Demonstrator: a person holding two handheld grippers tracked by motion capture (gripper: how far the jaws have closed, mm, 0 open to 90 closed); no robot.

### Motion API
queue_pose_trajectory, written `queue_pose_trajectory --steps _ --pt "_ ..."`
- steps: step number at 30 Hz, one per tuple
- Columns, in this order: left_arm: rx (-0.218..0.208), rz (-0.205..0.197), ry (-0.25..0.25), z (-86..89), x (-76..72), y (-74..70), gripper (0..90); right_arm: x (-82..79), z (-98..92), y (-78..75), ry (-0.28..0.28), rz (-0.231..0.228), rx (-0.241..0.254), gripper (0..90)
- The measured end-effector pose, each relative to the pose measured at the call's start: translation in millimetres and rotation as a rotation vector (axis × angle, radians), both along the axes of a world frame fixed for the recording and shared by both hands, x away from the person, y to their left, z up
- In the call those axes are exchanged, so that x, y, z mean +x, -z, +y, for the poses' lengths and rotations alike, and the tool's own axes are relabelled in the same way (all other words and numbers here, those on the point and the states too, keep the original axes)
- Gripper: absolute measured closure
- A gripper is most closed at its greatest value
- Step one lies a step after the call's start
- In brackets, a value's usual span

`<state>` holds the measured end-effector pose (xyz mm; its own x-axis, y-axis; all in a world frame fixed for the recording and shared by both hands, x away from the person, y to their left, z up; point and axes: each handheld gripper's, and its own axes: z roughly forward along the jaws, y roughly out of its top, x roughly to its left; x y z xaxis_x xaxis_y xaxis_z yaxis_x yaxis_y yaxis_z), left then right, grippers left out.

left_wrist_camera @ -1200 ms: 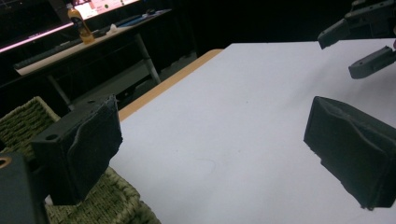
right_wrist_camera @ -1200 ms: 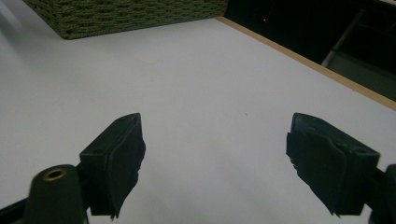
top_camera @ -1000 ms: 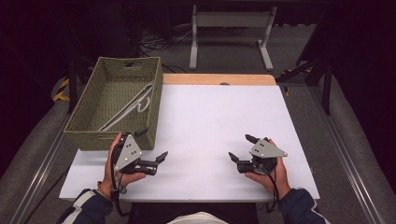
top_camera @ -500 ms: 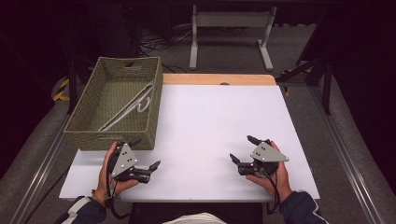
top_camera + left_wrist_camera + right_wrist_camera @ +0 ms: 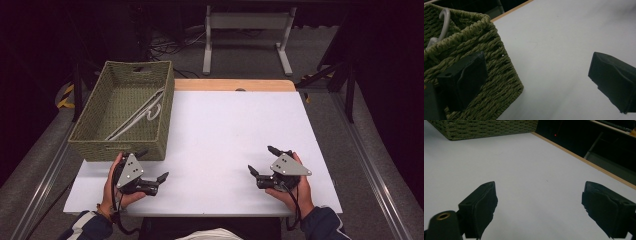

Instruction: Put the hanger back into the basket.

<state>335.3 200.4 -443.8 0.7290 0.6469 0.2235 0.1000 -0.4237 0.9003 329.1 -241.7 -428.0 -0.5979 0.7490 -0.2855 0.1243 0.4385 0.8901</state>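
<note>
The left gripper (image 5: 152, 165) is spread wide just beside the near corner of the woven basket (image 5: 150, 137), which holds white hangers (image 5: 145, 111). The right gripper (image 5: 263, 160), also spread, sits over bare white table (image 5: 225, 130) near its right edge.

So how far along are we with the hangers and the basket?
Done: the white hangers lie inside the basket. In hand: nothing; the left gripper and right gripper are both open and empty over the table. Left: nothing loose shows on the table.
</note>
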Motion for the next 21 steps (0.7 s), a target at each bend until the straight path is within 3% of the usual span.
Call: queue_pose_trajectory --steps 8,9,21 --pt "-0.018 -0.006 0.0 2.2 -1.3 -0.4 2.9 -1.6 2.9 -1.8 0.007 -0.016 -0.007 13.1" --pt "-0.028 0.007 0.004 1.2 -1.4 0.6 2.9 -1.1 3.1 -1.6 0.006 -0.016 -0.009 13.1" --pt "-0.004 0.008 -0.001 -2.1 1.0 1.3 3.1 1.8 2.4 0.3 0.01 -0.018 -0.013 13.0"
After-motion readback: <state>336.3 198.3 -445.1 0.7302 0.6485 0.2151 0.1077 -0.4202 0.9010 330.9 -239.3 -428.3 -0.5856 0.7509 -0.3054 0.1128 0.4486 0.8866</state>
